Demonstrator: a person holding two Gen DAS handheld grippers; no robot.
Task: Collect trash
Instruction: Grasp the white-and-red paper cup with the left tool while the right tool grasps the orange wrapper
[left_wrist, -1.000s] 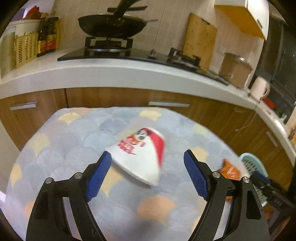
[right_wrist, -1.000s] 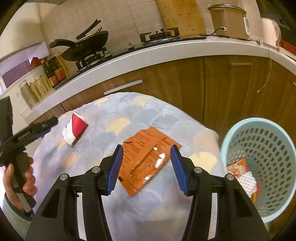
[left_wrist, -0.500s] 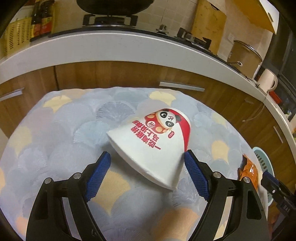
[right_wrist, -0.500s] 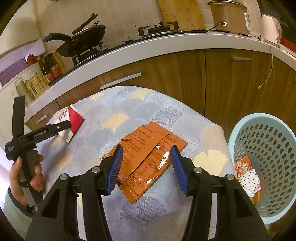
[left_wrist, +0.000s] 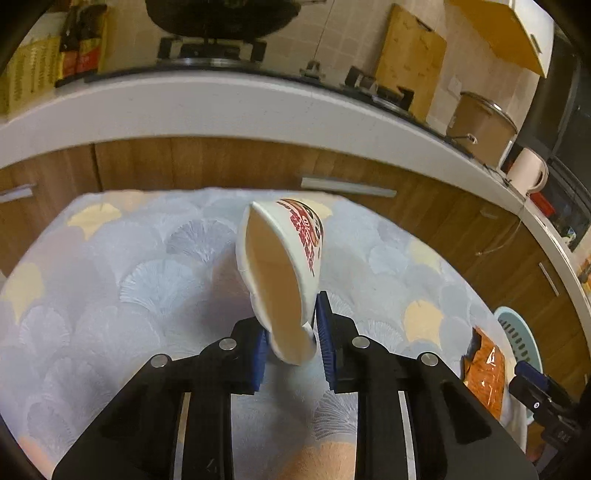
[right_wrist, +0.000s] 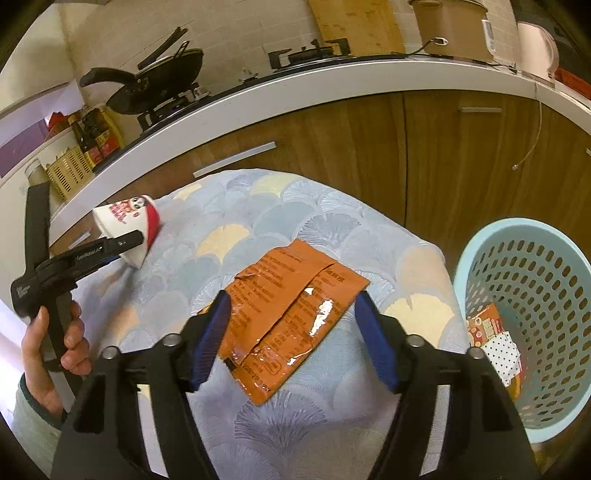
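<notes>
A white paper cup (left_wrist: 284, 266) with a red rim band and a panda print is squeezed flat at its mouth between the blue pads of my left gripper (left_wrist: 290, 347). It also shows in the right wrist view (right_wrist: 127, 225), tilted above the cloth-covered table (right_wrist: 280, 199). My right gripper (right_wrist: 291, 336) is open, its fingers either side of the near end of an orange foil wrapper (right_wrist: 291, 314) that lies flat on the table. A light-blue perforated basket (right_wrist: 532, 295) stands on the floor to the right and holds a few wrappers.
Wooden cabinets and a white counter (right_wrist: 332, 81) run behind the table, with a stove, a black pan (right_wrist: 155, 92), a pot and a kettle on it. The person's left hand (right_wrist: 55, 339) holds the left gripper at the table's left edge.
My left gripper has shut on the cup's mouth and the cup is tipped up, its opening facing the camera. My right gripper has moved closer over the orange wrapper.
</notes>
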